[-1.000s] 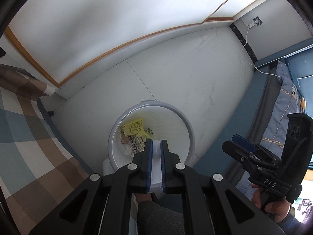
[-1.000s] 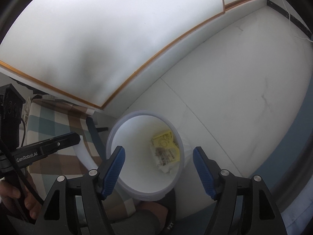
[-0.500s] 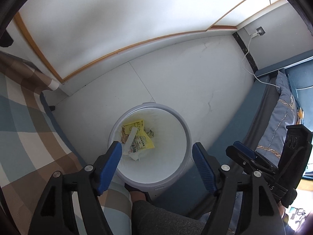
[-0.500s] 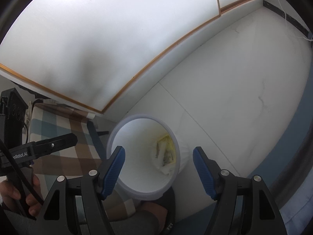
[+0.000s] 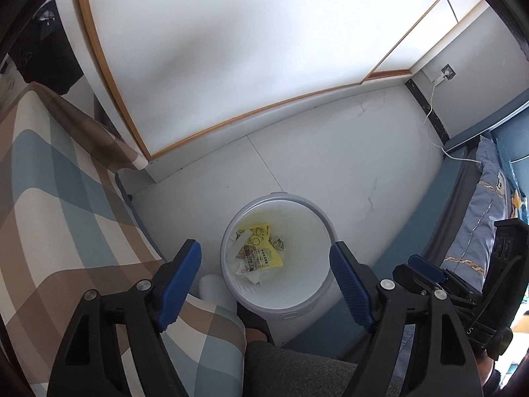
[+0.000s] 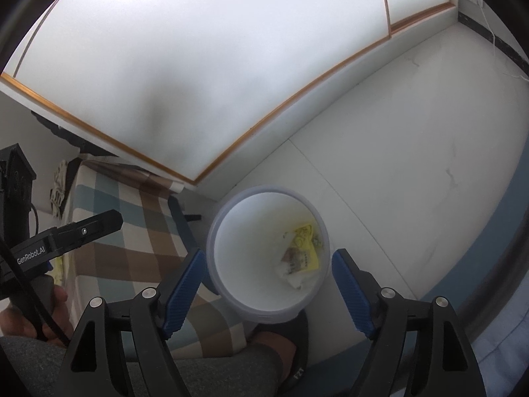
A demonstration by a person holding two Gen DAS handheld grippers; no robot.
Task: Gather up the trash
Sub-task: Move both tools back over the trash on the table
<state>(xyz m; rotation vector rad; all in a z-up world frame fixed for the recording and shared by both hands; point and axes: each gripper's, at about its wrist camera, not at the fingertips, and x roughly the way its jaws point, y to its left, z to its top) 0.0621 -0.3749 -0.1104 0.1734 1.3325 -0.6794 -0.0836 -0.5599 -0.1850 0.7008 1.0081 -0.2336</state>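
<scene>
A white round trash bin (image 5: 297, 301) stands on the floor below both grippers; it also shows in the right wrist view (image 6: 238, 284). Inside lie a yellow wrapper (image 5: 261, 251) and white paper scraps (image 5: 251, 273); the wrapper shows in the right wrist view (image 6: 305, 248) too. My left gripper (image 5: 266, 278) is open and empty, high above the bin. My right gripper (image 6: 267, 284) is open and empty above the bin. The right gripper shows at the right edge of the left wrist view (image 5: 426, 271).
A checked blue-and-brown cloth (image 5: 49, 198) covers a surface left of the bin. A blue bed edge with a pillow (image 5: 482, 205) lies on the right. A white cable (image 5: 439, 145) runs to a wall socket. My foot (image 6: 281, 350) is beside the bin.
My left gripper opened and let go of the white paper, which now lies in the bin. It then rose and tilted back. The right gripper stayed open above the bin.
</scene>
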